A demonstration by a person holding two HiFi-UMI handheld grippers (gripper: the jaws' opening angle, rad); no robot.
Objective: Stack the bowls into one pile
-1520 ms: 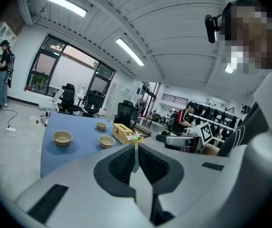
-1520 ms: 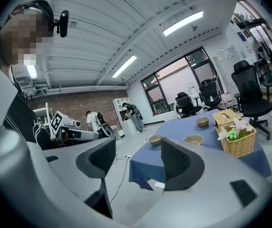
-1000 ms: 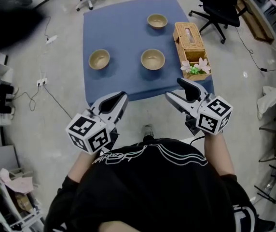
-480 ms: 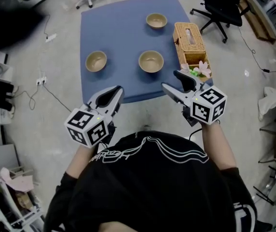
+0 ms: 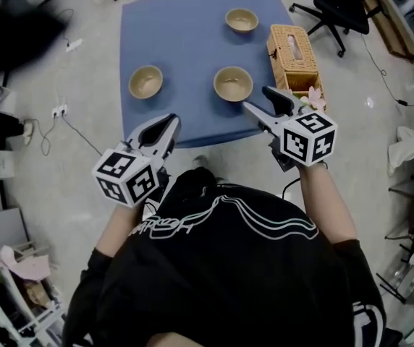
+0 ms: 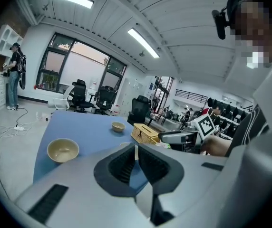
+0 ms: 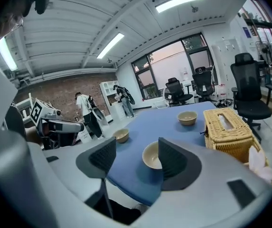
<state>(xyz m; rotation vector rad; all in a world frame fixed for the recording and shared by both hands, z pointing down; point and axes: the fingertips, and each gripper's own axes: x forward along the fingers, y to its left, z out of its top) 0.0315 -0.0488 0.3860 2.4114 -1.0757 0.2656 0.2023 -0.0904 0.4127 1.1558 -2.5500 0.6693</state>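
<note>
Three tan, empty bowls stand apart on the blue tabletop (image 5: 185, 45): the left bowl (image 5: 146, 82) by the left edge, the middle bowl (image 5: 233, 84) nearer the front edge, the far bowl (image 5: 242, 20) by the far edge. A wicker box (image 5: 292, 48) lines the right edge, with grey floor (image 5: 84, 85) and a chair (image 5: 334, 6) around. At the front edge, the left gripper (image 5: 169, 121) is nearly closed and the right gripper (image 5: 259, 98) gapes wide, both empty.

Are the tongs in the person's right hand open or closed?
Open: the right gripper view shows the right tongs with jaws wide apart, gripping nothing; a bowl sits beyond.
</note>
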